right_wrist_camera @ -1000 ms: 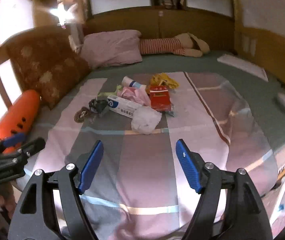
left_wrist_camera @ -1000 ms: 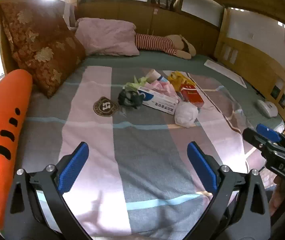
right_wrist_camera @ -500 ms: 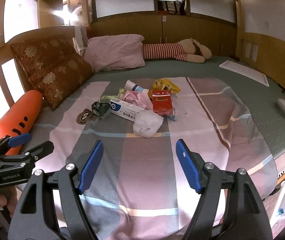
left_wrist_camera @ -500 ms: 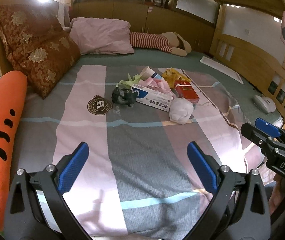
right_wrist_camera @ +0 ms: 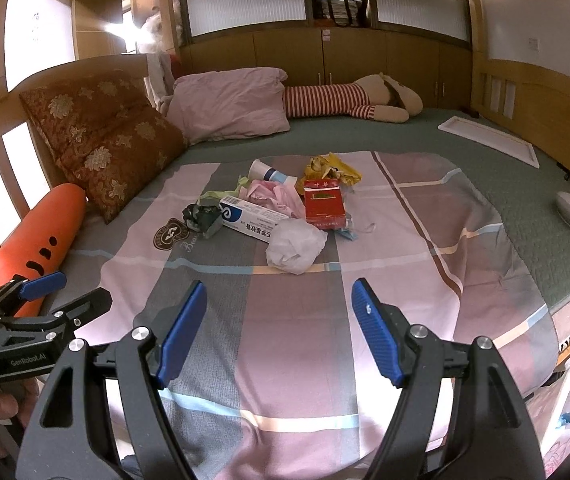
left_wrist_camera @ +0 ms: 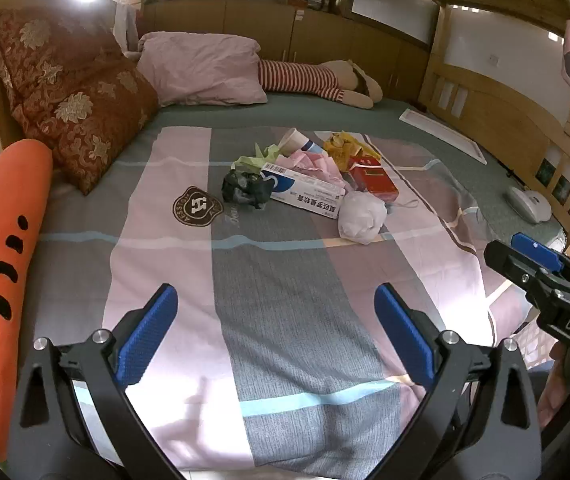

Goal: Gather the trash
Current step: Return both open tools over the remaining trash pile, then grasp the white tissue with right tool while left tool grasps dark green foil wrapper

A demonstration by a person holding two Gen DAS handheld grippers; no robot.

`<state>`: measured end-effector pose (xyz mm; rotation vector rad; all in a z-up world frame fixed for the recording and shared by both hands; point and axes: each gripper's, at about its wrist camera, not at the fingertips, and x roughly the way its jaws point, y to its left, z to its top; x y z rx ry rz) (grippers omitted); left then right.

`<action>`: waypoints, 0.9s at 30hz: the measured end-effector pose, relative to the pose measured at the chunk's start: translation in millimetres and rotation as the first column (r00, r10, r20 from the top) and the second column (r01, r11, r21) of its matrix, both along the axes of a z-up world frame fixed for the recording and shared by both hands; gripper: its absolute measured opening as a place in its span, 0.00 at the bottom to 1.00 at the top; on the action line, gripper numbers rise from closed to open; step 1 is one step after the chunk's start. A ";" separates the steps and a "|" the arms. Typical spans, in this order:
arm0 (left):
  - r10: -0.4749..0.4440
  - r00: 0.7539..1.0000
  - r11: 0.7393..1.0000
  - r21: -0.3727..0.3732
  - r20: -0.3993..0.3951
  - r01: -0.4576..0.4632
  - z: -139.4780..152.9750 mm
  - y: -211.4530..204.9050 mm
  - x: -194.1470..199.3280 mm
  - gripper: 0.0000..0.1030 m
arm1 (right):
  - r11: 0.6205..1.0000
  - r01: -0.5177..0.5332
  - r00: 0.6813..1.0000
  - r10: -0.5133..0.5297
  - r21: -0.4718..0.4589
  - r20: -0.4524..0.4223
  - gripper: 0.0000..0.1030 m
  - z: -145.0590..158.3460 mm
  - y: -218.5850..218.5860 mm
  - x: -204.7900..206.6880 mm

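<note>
- Left wrist view: from the near edge of the bed (left_wrist_camera: pixel 285 320), left side, tilted down across the blanket, facing the headboard; trash pile (left_wrist_camera: pixel 309 184) mid-distance.
- Right wrist view: same near edge, further right, same heading; trash pile (right_wrist_camera: pixel 281 208) slightly nearer.
- Shared: blanket, pile, pillows, far edge; each view catches the other gripper at its side.

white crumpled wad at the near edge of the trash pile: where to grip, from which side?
Pinch the white wad across its bulging middle, coming from the near side and above. It sits nearest the right gripper, whose open fingers look wide enough; the toothpaste box crowds its far-left side.
</note>
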<state>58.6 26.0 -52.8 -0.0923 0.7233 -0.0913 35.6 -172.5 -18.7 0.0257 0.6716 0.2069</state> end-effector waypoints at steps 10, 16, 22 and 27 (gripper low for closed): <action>0.001 1.000 1.000 0.000 -0.002 -0.001 -0.5 -0.5 -0.5 0.95 | 1.000 0.000 1.000 0.000 0.001 -0.001 0.71 0.1 0.1 0.2; 0.000 1.000 1.000 0.001 -0.002 0.000 -0.4 -0.6 -0.3 0.95 | 1.000 0.000 1.000 0.000 0.002 -0.003 0.71 0.2 0.2 0.4; -0.011 1.000 1.000 -0.021 -0.028 0.010 -1.0 -0.2 7.6 0.95 | 0.999 -0.003 0.998 0.005 0.039 -0.061 0.71 -6.7 0.7 13.4; 0.006 0.997 0.999 -0.032 -0.073 -0.008 1.3 4.4 45.7 0.95 | 0.988 0.054 0.972 -0.018 0.147 -0.236 0.71 -28.0 -2.1 67.3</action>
